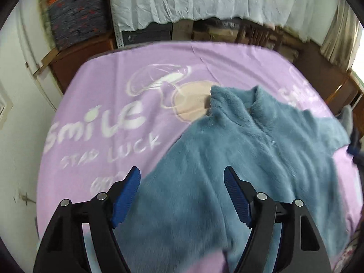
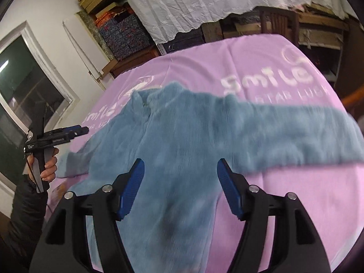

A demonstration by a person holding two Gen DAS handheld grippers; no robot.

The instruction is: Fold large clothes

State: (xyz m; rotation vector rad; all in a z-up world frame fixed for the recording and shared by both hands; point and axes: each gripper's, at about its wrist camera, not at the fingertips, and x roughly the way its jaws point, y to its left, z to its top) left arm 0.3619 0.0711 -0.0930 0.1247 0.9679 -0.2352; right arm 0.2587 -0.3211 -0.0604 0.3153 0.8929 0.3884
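While both hand-held grippers hang above the bed, the fluffy blue-grey fleece garment (image 1: pixel 227 147) lies spread on the lilac bedspread with white "smile" lettering (image 1: pixel 109 118), and nothing is between the jaws of either tool. The left gripper with black arms and blue ribbed pads (image 1: pixel 182 195) stands wide open over the lower left part of the garment; its left pad is above the lilac cloth and its right pad above the fleece, and neither pad touches the fabric. The right gripper of the same black and blue make (image 2: pixel 180 186) is also wide open, over the body of the garment near its lower edge. From the right wrist view the stand-up collar (image 2: pixel 157 95) points to the far side of the bed, one long sleeve (image 2: pixel 295 134) stretches out flat to the right across the bedspread, and the other sleeve (image 2: pixel 75 159) lies to the left, near the bed's edge. In that same view the left gripper is seen from the side at the left border, held by a hand (image 2: pixel 49 166) that comes out of a dark padded sleeve (image 2: pixel 25 211). Both pictures are blurred. Behind the bed hangs a white wrinkled cloth (image 1: pixel 204 2), and patterned storage boxes (image 1: pixel 77 25) stand stacked on a shelf beside it.
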